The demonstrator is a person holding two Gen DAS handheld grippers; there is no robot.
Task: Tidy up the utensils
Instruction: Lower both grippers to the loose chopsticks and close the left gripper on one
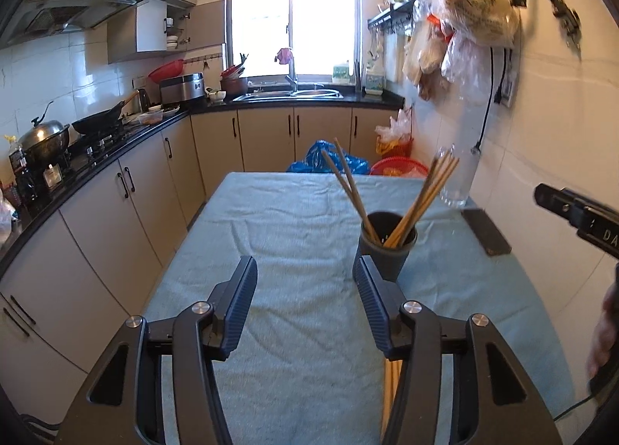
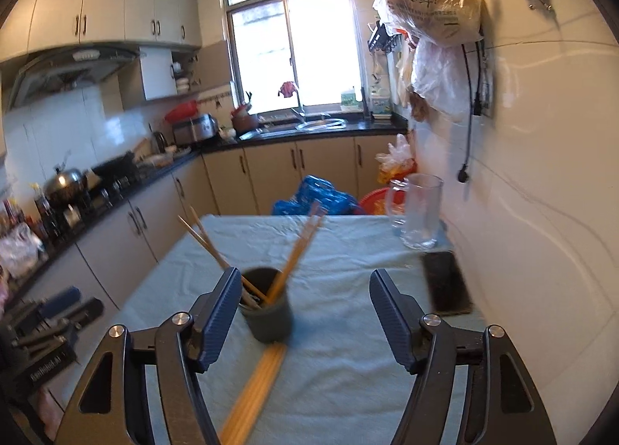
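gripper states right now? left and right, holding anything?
Left gripper: open, holding nothing.
Right gripper: open, holding nothing; the cup of chopsticks stands beyond its left finger.

Left gripper (image 1: 305,304) hangs over the blue-green cloth (image 1: 286,228) on the table, jaws apart, nothing between the pads. Dark cup (image 1: 388,248) stands upright just beyond the right-hand fingertip, holding wooden chopsticks (image 1: 419,197) that splay left and right; more loose chopsticks (image 1: 390,387) lie flat on the cloth, partly hidden behind that finger. Clear glass mug (image 1: 460,178) and dark phone (image 1: 485,230) sit near the wall, and the right gripper (image 1: 580,215) enters at the right edge, fingertips cut off.
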